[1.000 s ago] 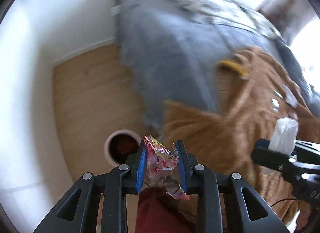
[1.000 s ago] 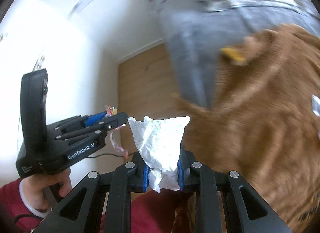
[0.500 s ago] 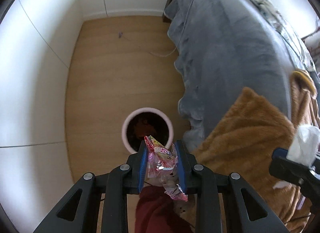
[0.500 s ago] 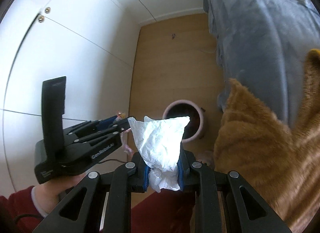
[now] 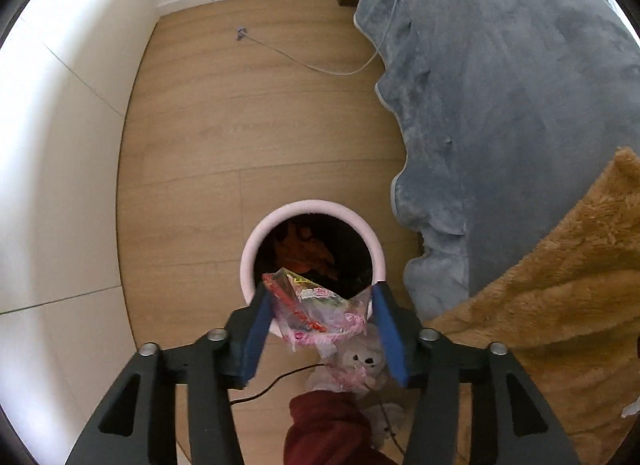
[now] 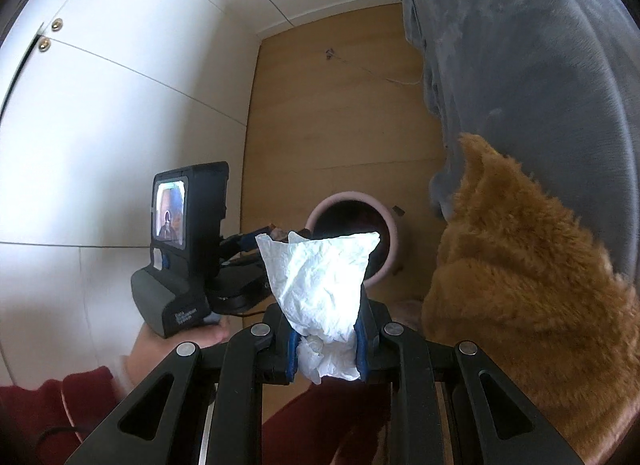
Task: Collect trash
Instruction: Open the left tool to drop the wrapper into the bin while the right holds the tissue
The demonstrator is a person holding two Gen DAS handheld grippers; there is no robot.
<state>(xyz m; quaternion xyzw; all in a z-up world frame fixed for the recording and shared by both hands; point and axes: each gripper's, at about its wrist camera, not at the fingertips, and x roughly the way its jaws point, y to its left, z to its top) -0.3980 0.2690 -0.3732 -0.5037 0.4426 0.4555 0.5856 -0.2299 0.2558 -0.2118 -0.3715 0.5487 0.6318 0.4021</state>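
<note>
A pink round trash bin (image 5: 312, 205) stands on the wooden floor with orange and dark rubbish inside. My left gripper (image 5: 320, 293) hangs over the bin's near rim and its jaws are opening. A crinkled red and pink snack wrapper (image 5: 316, 309) lies spread loosely between the blue pads. My right gripper (image 6: 326, 325) is shut on a crumpled white tissue (image 6: 320, 273), just short of the bin (image 6: 384, 221). In the right wrist view the left gripper (image 6: 260, 239) sits to the left, held by a hand (image 6: 176, 341).
A grey blanket (image 5: 500, 85) and a brown furry blanket (image 5: 540, 305) hang over the bed edge to the right of the bin. White cabinet doors (image 5: 60, 145) close off the left. A thin cable (image 5: 304, 65) lies on the floor. A pale plush toy (image 5: 360, 361) lies just before the bin.
Both grippers have come down towards the bin, which now looks larger. The left jaws have spread apart and the wrapper has unfolded between them. The right still grips the tissue.
</note>
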